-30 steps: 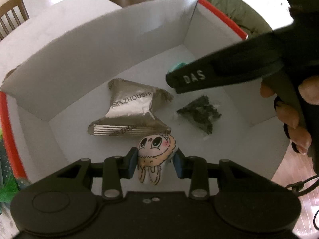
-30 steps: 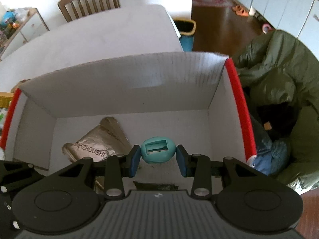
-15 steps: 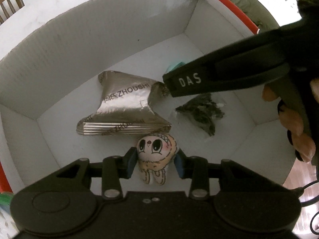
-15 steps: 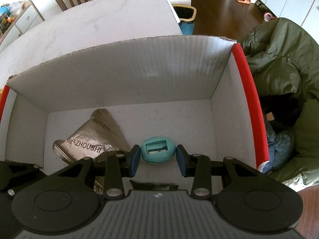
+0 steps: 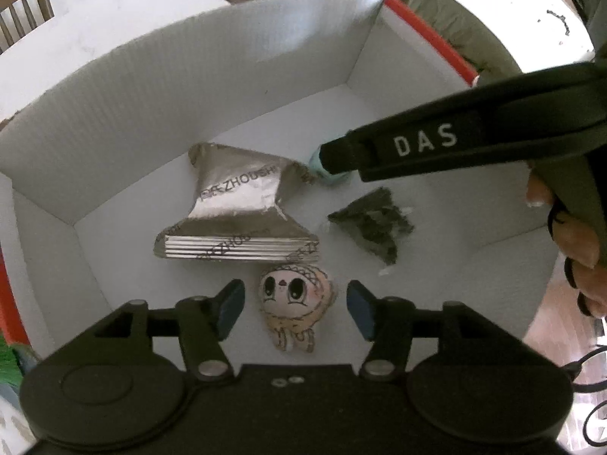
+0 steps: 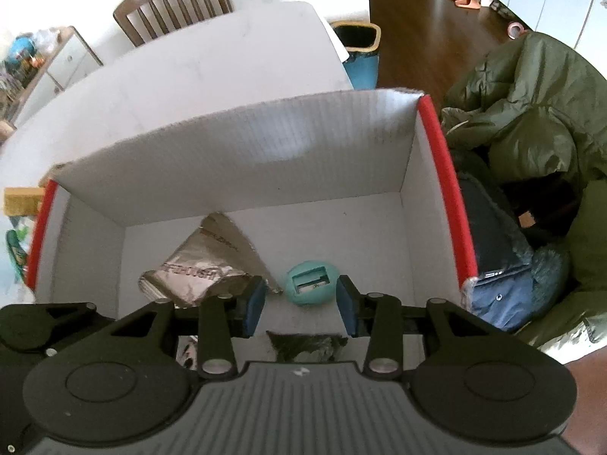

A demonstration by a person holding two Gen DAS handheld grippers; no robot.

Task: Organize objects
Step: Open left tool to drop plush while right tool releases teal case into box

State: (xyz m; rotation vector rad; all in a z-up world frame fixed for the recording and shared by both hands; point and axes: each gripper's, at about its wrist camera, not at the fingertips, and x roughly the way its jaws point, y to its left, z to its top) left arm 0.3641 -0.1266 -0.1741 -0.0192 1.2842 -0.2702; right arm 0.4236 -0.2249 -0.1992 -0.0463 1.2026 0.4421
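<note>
Cardboard box (image 5: pixel 235 87), white inside with red-edged side walls, sits on a white table (image 6: pixel 212 57) and holds every item listed below, ordered from largest to smallest. Silver foil pouch (image 5: pixel 239 212): crumpled, lying flat on the box floor left of centre; the printed letters "ZHOUSHI" can be read along its middle, preceded by characters too small for me to make out, and the same print recurs on its crimped lower edge. Clear packet of dark dried leaves (image 5: pixel 373 225): lying right of the pouch and apart from it; no label is legible. Cartoon-faced plush figure (image 5: pixel 294 301): lying on the floor just below the pouch's crimped edge, between the blue pads of my left gripper (image 5: pixel 296 309), whose jaws stand spread wide with a clear gap on either side of the toy. Teal rounded object (image 6: pixel 312 283) with a rectangular recess in its top: resting on the floor beside the pouch's right corner, just ahead of my right gripper (image 6: pixel 299 305), whose jaws are likewise parted and not touching it. In the left wrist view my right gripper's black arm crosses the upper right of the box and bears the white letters "DAS"; my right hand (image 5: pixel 580 261) grips its handle at the frame edge.
</note>
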